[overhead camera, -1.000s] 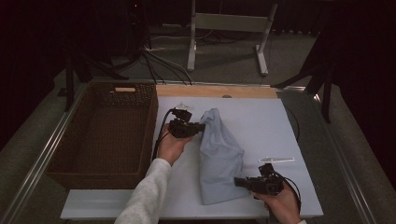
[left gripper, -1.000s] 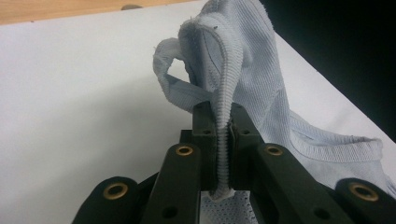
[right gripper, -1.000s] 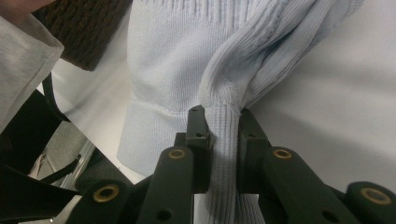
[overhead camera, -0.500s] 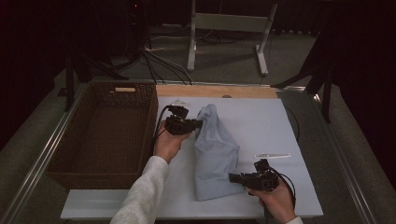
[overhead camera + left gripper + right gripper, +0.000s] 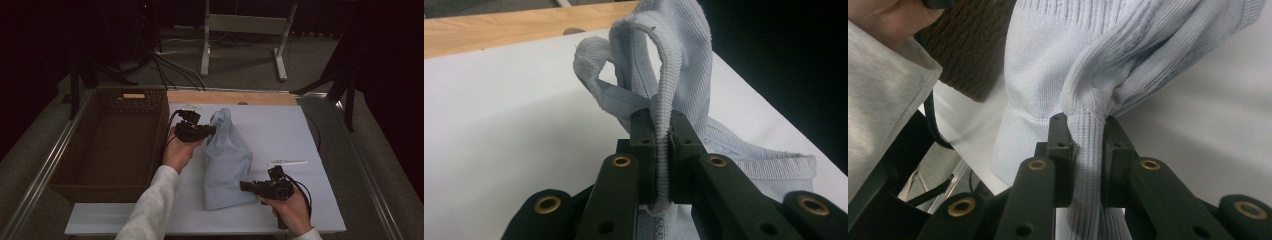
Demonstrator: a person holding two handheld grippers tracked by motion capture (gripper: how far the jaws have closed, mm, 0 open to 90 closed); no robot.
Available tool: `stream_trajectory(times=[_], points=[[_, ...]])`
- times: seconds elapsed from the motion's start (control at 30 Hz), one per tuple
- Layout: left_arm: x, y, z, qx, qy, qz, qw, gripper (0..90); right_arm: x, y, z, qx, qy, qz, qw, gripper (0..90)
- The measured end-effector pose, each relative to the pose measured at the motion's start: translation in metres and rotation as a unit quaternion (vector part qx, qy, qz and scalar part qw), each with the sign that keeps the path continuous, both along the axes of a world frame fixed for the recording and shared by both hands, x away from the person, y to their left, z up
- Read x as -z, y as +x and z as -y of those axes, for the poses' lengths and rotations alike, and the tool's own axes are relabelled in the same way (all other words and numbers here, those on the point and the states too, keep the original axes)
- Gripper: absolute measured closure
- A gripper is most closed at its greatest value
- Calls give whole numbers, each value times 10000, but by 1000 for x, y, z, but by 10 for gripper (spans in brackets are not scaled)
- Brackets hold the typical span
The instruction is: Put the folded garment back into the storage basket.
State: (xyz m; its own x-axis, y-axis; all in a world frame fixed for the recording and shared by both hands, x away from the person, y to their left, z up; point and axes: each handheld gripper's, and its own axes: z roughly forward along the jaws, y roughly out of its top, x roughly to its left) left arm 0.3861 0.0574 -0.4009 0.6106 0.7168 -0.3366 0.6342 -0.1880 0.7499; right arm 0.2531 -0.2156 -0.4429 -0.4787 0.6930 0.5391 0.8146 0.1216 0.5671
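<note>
At nine o'clock we see the brown basket (image 5: 107, 145), same as before. Our left gripper (image 5: 210, 131) pinches the top edge of the light blue sweater (image 5: 227, 162) and has stayed put. The sweater lies mid-table on the white board (image 5: 280, 130). At five o'clock our right gripper (image 5: 245, 186) squeezes the bottom hem and has slid left, bunching the cloth narrower.

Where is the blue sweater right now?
In the high view the sweater lies on the white table, right of the basket. The left gripper pinches its far end and the right gripper its near edge.
</note>
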Motion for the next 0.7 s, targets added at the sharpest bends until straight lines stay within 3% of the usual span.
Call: stream_trajectory(times=[0.7], points=[[-18,1,-16,-135,-63,79,9999,849,-11,12,-13,-37,342,-30,9994,792]])
